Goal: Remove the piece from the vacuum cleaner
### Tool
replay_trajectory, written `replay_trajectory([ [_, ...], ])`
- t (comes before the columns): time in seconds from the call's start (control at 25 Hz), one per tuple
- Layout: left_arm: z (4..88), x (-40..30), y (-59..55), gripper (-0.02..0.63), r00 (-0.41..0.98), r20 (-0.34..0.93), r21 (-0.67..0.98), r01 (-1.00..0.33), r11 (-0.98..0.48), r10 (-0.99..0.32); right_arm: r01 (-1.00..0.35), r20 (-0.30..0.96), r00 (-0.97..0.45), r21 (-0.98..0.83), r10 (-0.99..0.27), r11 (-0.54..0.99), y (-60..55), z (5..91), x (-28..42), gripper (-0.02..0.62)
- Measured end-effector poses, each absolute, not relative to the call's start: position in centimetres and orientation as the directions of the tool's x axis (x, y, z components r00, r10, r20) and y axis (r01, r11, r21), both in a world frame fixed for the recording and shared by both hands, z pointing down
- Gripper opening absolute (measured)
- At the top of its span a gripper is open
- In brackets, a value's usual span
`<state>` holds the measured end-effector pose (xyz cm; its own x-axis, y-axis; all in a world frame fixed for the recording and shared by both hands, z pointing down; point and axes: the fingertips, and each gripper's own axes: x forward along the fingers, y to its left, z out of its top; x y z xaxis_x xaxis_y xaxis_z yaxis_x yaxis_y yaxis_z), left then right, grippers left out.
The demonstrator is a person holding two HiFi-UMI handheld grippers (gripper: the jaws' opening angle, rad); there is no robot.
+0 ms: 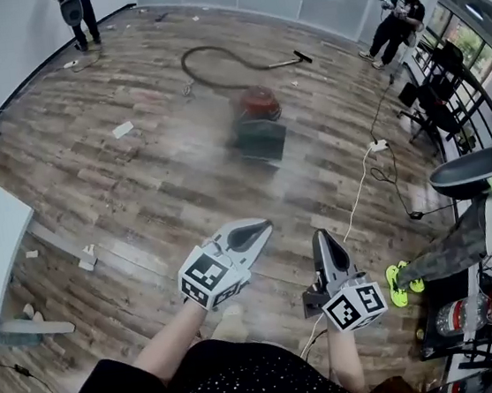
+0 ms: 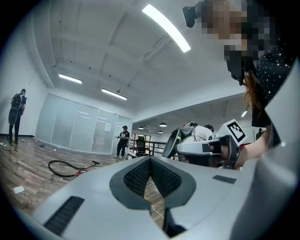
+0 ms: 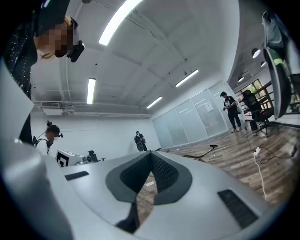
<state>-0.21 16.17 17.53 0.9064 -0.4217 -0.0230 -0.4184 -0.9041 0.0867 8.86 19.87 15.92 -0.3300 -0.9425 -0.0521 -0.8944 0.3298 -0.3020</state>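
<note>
**Removal not begun: both tongs shut and empty, vacuum well off**

Floor (image 1: 138,187): bare wood planks with a few paper scraps, filling most of the head view.

Vacuum (image 1: 258,114): stands mid-floor, far ahead of the person. It has a red body with a dark housing at its near side. It looks complete, with nothing lying detached beside it.

Hose (image 1: 211,57): loops out behind the body and ends in a dark nozzle (image 1: 302,56) resting on the floor. The pictures do not show which piece is to come off. Hose and nozzle are likely candidates; this is a guess.

Cable (image 1: 360,186): white, trailing across the floor on the right, well clear of the vacuum.

Left tongs (image 1: 263,226): held low in front of the person, aimed toward the vacuum. The left gripper view shows the tips pressed together with nothing between them.

Right tongs (image 1: 320,237): just beside the left, same heading. They are likewise closed tip to tip and empty, per the right gripper view.

Progress: none visible. Left to do, as I judge it:
- walk up to the vacuum
- spread the tongs
- grip the piece
- steady the body with the other tongs
- pull the piece free
</note>
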Motion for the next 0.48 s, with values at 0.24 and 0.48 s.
replay_trajectory([
  [0.24,17.2,-0.7,8.7,0.008,0.886,-0.035,0.105,-0.457,-0.883,-0.462,-0.882,-0.013,-0.377,-0.3,-0.926,0.364,12.8,16.5,8.6,0.011],
  [0.48,18.6,-1.1,2.2,0.008,0.861,-0.018,0.137,-0.502,-0.854,-0.509,-0.862,0.012,-0.415,-0.325,-0.91,0.389,5.4,17.6,8.9,0.011],
])
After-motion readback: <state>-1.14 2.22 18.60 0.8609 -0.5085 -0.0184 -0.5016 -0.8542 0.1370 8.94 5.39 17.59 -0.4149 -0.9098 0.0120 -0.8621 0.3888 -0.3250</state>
